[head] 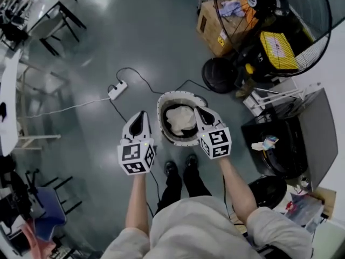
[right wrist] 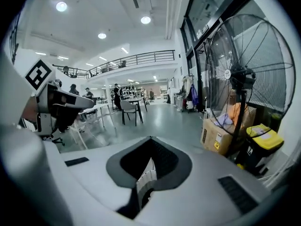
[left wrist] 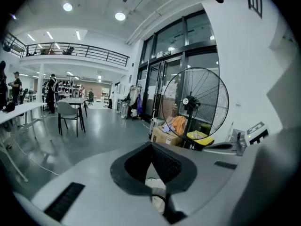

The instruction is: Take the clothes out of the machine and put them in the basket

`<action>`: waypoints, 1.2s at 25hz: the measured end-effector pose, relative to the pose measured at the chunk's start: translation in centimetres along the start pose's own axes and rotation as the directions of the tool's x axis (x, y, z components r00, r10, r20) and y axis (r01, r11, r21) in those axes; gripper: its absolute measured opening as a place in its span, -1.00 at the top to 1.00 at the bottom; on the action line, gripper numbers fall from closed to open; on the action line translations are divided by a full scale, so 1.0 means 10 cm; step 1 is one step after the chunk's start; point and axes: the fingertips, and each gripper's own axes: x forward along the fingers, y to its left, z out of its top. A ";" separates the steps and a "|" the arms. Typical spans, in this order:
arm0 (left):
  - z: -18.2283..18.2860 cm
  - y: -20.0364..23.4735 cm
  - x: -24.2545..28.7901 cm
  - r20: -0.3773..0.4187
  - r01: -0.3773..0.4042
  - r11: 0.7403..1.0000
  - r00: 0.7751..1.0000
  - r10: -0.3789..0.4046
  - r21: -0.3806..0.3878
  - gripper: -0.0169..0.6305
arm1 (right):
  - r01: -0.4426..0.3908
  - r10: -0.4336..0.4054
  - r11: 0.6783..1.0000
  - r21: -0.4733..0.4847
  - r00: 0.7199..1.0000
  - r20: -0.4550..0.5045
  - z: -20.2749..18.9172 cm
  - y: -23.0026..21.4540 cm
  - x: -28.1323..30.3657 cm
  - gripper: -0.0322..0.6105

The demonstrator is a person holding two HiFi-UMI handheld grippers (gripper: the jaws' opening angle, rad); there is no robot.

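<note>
Near basket [head: 160, 117], left gripper [head: 143, 114], right gripper [head: 199, 110] jaws closed, empty; right hides rim.

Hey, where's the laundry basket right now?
Head view, centre: the basket stands on the floor just ahead of the person's shoes, between the left gripper and the right gripper, with pale clothes inside.

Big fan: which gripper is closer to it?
Right. The right gripper is below and left of the big fan; the left gripper is farther left, beyond the basket.
</note>
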 end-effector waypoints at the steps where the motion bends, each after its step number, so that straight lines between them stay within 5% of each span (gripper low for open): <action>1: 0.09 -0.01 -0.05 0.011 0.001 1.000 1.000 -0.001 0.005 0.90 | -0.001 0.001 1.000 -0.006 1.000 0.021 0.13 0.00 -0.08 0.83; 11: 0.73 -0.28 -0.52 0.093 0.034 0.998 0.995 -0.038 0.048 0.90 | 0.036 -0.020 0.996 -0.085 0.981 0.192 1.25 0.06 -0.94 0.83; 20: 1.06 -0.72 -0.78 0.139 0.140 0.984 0.978 -0.155 0.112 0.90 | 0.144 -0.118 0.987 -0.079 0.958 0.263 1.51 0.09 -1.61 0.83; 26: 1.09 -1.19 -0.78 0.127 0.267 0.947 0.948 -0.292 0.178 0.90 | 0.277 -0.258 0.960 -0.027 0.921 0.291 1.43 -0.08 -2.09 0.83; 30: 1.06 -1.72 -0.72 0.094 0.392 0.890 0.902 -0.421 0.232 0.90 | 0.412 -0.405 0.911 0.034 0.871 0.278 1.22 -0.33 -2.58 0.83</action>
